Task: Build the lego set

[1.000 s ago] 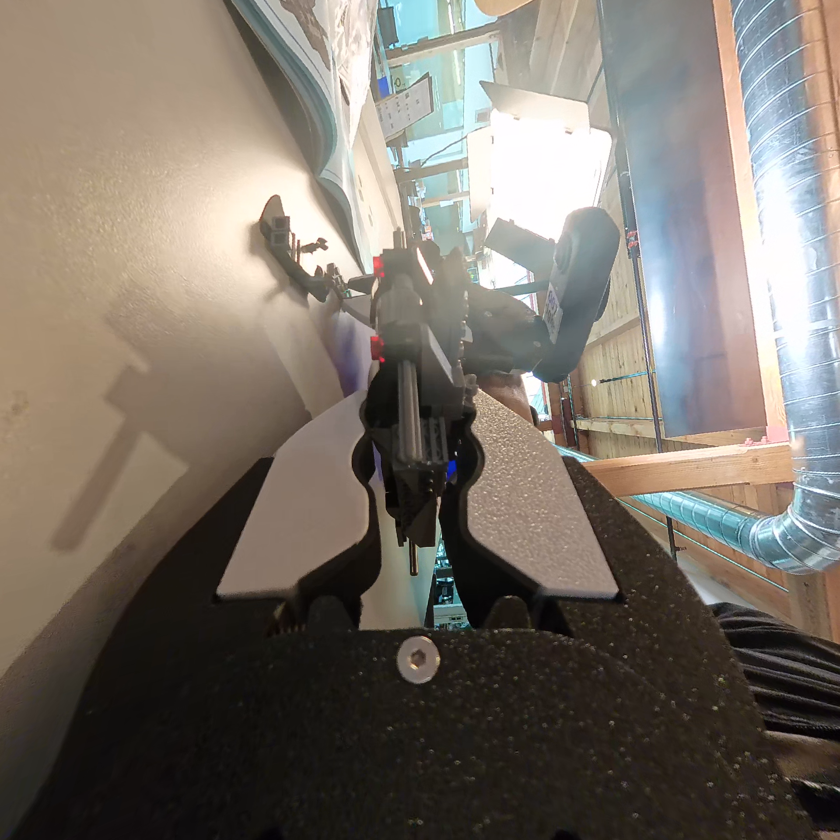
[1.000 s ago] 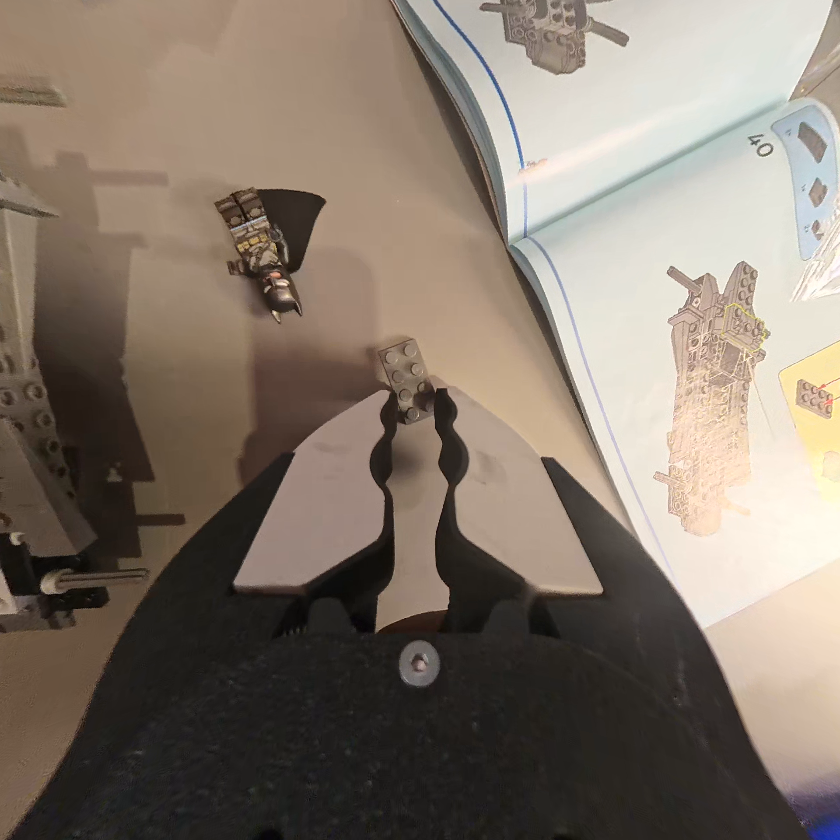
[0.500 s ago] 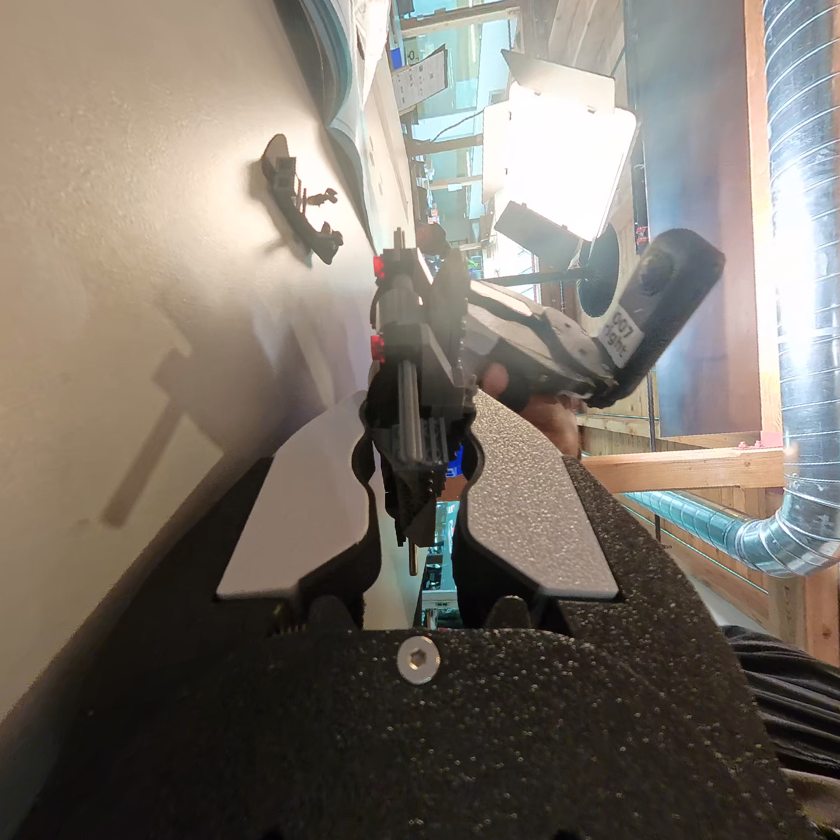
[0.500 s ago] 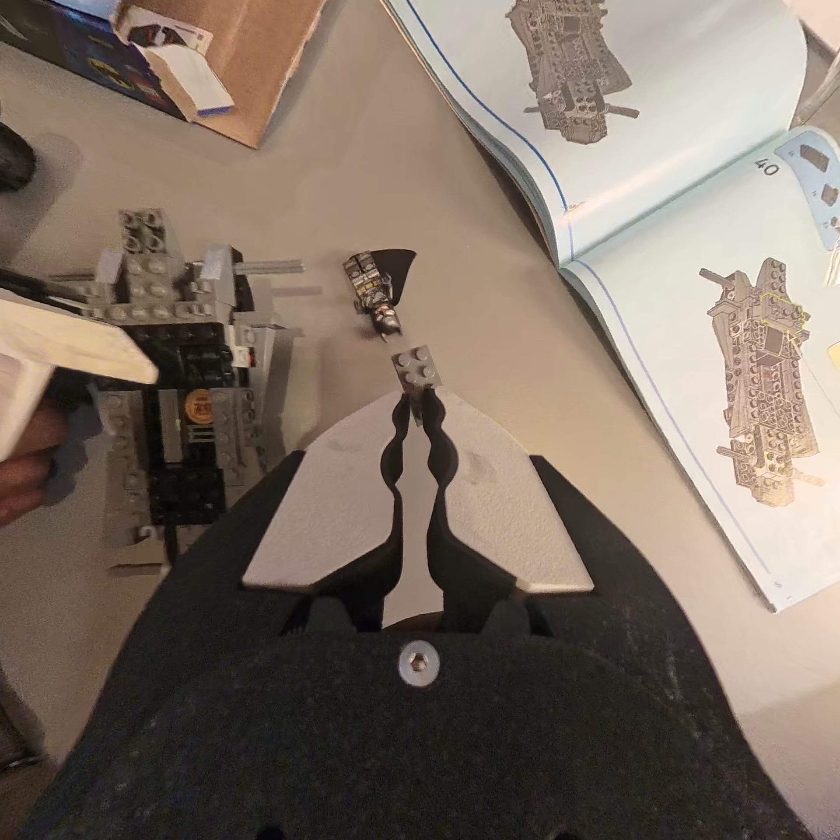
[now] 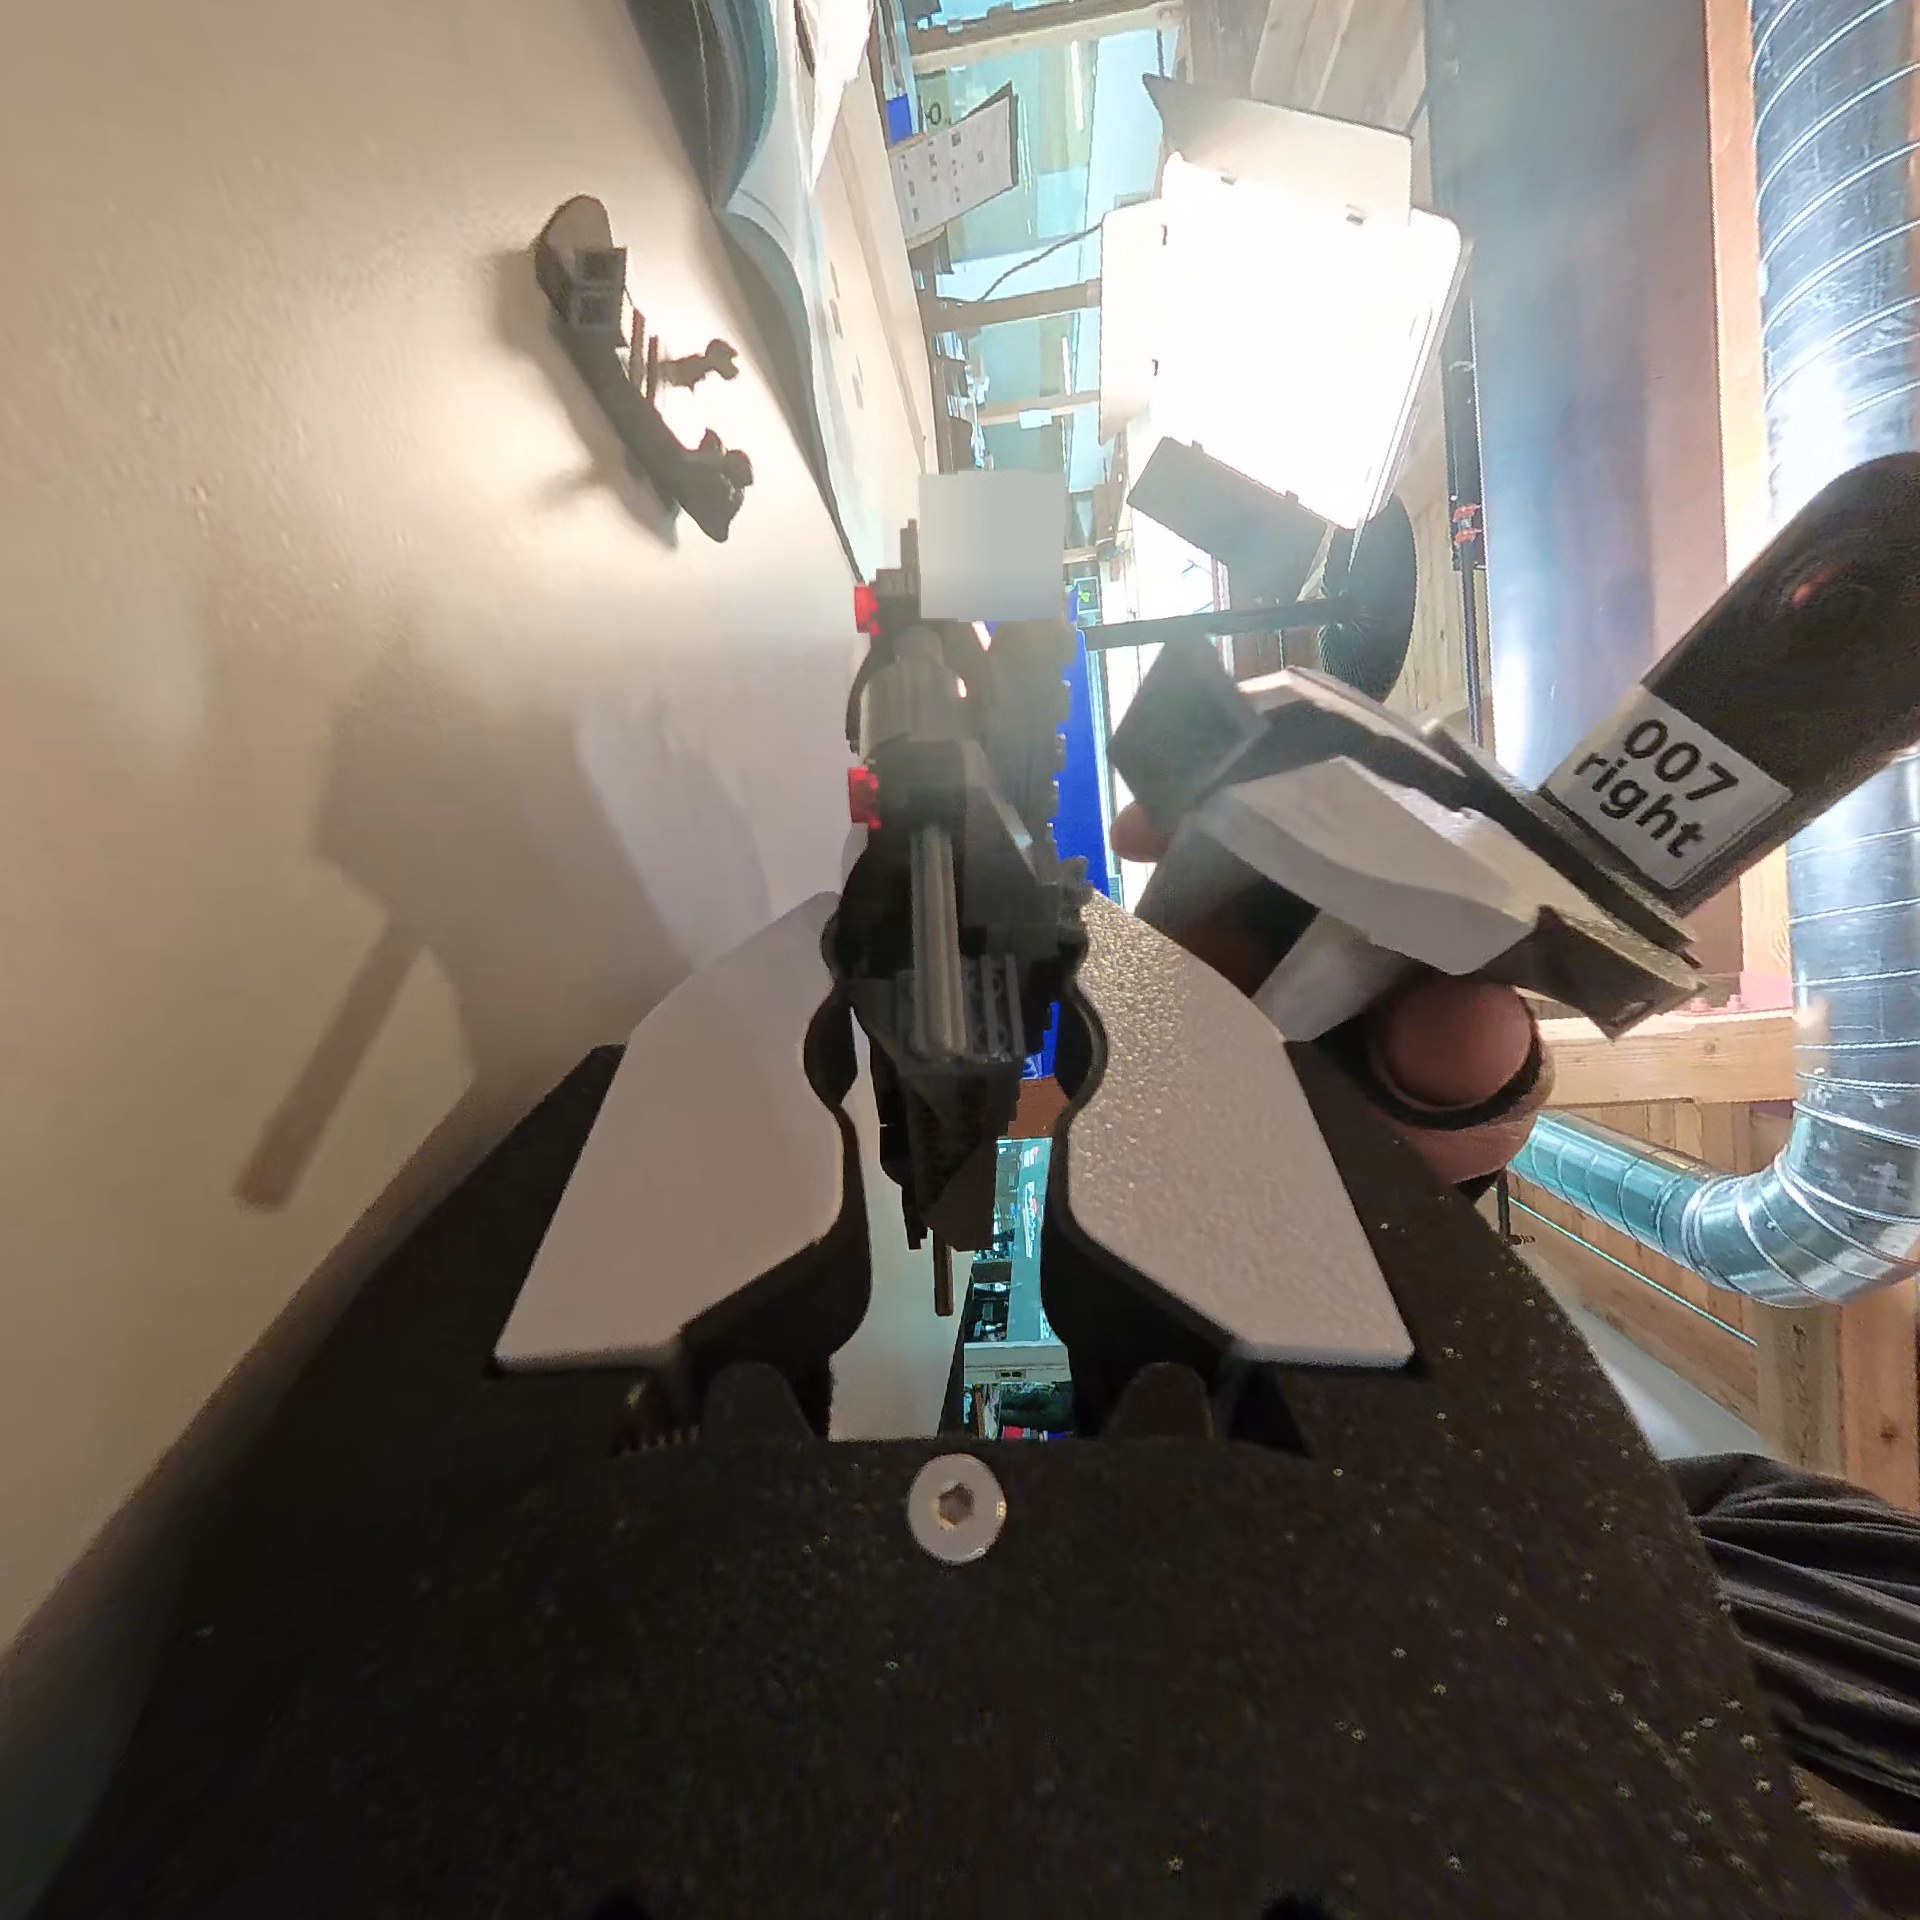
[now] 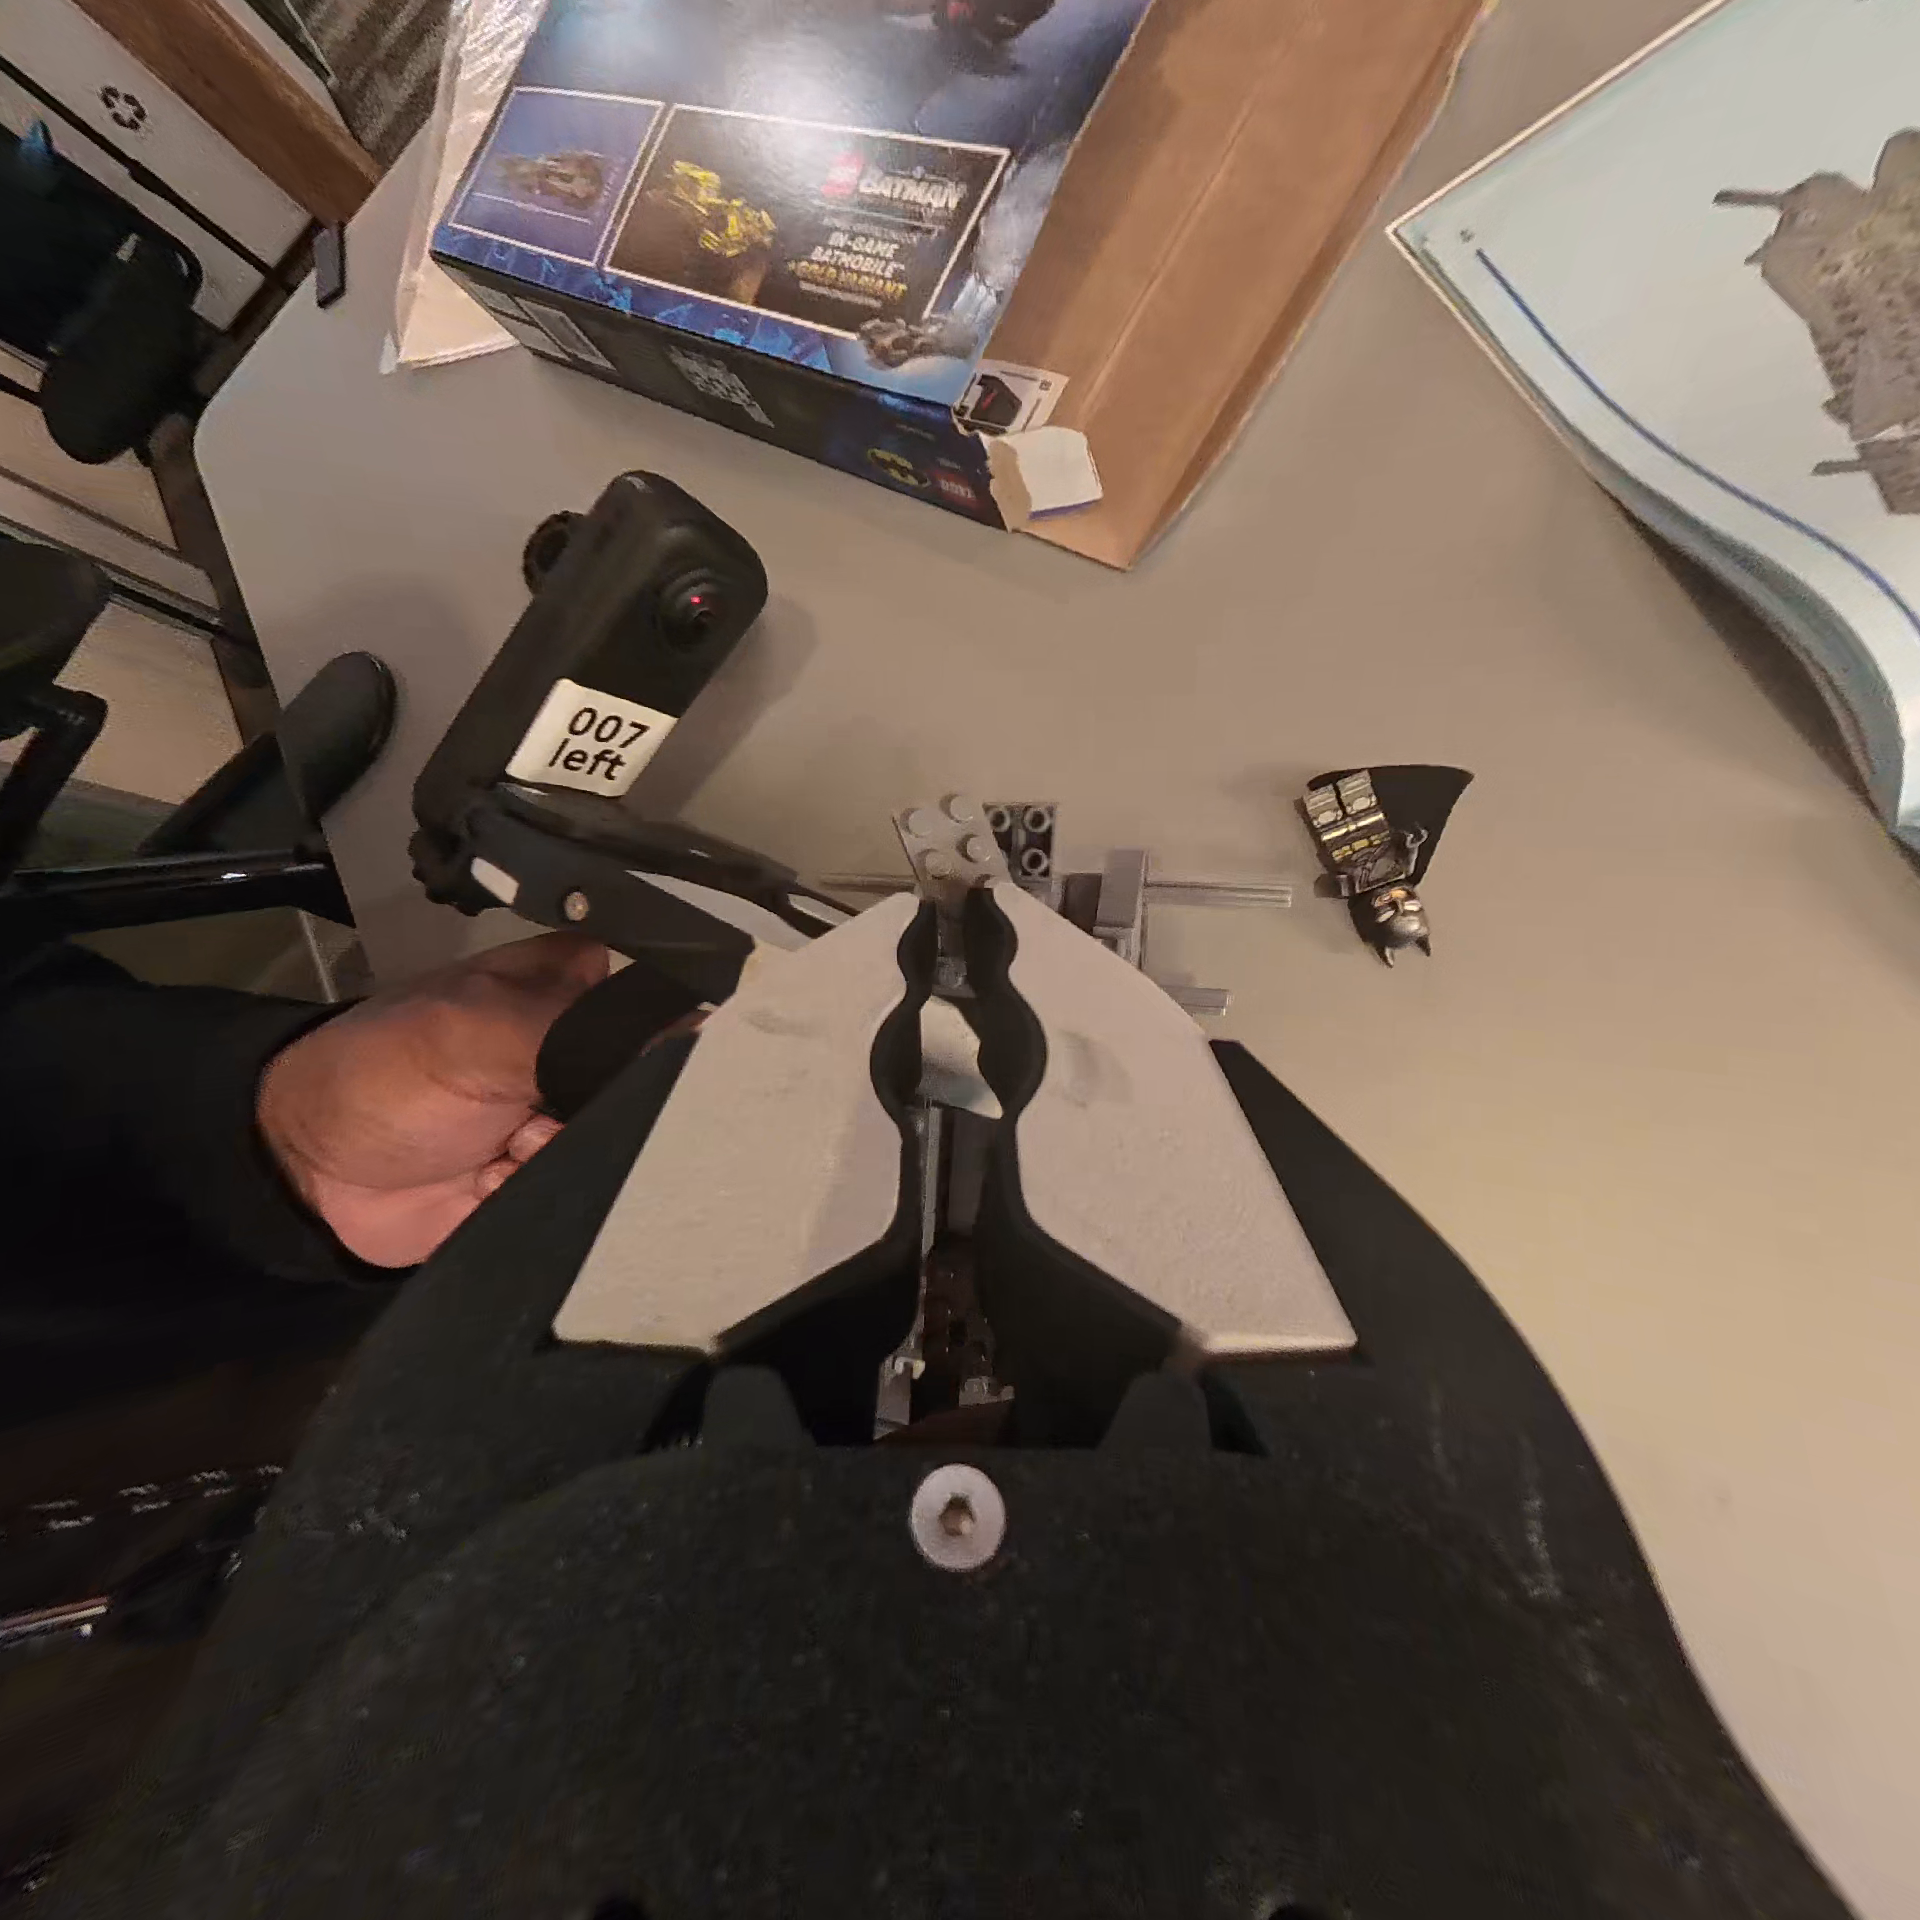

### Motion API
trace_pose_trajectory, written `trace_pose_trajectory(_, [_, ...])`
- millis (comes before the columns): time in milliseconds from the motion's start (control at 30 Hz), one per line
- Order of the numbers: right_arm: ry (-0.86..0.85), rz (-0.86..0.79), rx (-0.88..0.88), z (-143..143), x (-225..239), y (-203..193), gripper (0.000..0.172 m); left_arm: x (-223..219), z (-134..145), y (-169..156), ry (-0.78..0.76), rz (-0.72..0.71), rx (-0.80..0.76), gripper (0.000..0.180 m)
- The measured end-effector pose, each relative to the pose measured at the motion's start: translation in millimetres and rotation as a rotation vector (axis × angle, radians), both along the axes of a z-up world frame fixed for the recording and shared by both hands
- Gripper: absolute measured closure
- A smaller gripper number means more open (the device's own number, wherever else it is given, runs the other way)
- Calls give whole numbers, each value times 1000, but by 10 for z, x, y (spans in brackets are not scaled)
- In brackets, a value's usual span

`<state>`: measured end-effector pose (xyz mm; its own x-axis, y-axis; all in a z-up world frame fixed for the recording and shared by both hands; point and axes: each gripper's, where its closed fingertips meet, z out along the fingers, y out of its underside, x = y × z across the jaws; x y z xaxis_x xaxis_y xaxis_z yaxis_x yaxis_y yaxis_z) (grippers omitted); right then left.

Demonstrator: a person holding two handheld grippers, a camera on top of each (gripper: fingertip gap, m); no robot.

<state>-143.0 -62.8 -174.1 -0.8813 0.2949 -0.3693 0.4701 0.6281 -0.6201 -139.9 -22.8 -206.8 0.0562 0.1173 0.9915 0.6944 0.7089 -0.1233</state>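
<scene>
Since the earlier frame the right gripper (image 6: pixel 951 904) has lifted the grey plate (image 6: pixel 951 847) off the table (image 6: pixel 1455 1247) and carried it over the model (image 5: pixel 961 935); the left gripper (image 5: pixel 956 935) is unchanged. Nearest, the left gripper pinches the dark grey brick model by its body, both pads against it, with thin axles sticking out. The model looks light but fragile, since pieces can pop off, so a hold on the solid middle seems best. Just beyond, the right gripper is almost closed and pinches the plate by 1 edge; the plate is stiff, light and smooth, so it may pivot in the grip. It hangs just above the model's end. Farther off lie a minifigure (image 6: pixel 1377 847), a box (image 6: pixel 790 239) and a booklet (image 6: pixel 1714 343)
</scene>
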Motion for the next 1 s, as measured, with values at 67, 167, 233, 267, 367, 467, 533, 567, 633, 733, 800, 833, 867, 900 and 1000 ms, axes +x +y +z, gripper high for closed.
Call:
trace_pose_trajectory(67, [4, -21, 13, -42, -19, 10, 166, 7, 0, -5, 0, 0, 2, 145])
trace_pose_trajectory(167, [23, -42, 26, -60, -38, 12, 166, 6, 2, -7, 1, 0, 8, 145])
trace_pose_trajectory(233, [22, -48, 37, -78, -26, 6, 165, 9, 8, -2, 3, -4, 11, 145])
trace_pose_trajectory(267, [25, -53, 45, -93, -29, 6, 165, 10, 8, 0, 4, -6, 13, 145])
trace_pose_trajectory(367, [23, -67, 50, -116, -31, 3, 164, 9, 9, -3, 2, -7, 20, 145])
trace_pose_trajectory(467, [9, -63, 39, -106, -2, -6, 162, 9, 16, -5, 5, -10, 30, 145])
trace_pose_trajectory(533, [6, -58, 28, -87, 12, -7, 161, 6, 18, -3, 5, -14, 34, 145])
trace_pose_trajectory(567, [6, -57, 23, -72, 13, -1, 160, 4, 22, -4, 6, -15, 38, 145])
trace_pose_trajectory(633, [16, -56, 10, -35, -3, 26, 160, -1, 25, -8, 6, -17, 45, 145])
trace_pose_trajectory(733, [73, -32, -26, 49, -69, 84, 157, -4, 40, -2, 14, -31, 51, 145])
trace_pose_trajectory(800, [139, -26, -32, 99, -175, 157, 156, -15, 68, 8, 29, -56, 50, 145])
trace_pose_trajectory(833, [166, -28, -29, 123, -238, 201, 155, -31, 94, 5, 38, -64, 52, 145])
trace_pose_trajectory(867, [186, -37, -30, 154, -307, 244, 152, -53, 127, -1, 47, -70, 53, 145])
trace_pose_trajectory(900, [202, -50, -34, 192, -383, 286, 150, -78, 163, -4, 56, -78, 50, 145])
trace_pose_trajectory(1000, [251, -105, -65, 327, -639, 415, 149, -171, 294, -4, 88, -114, 31, 145])
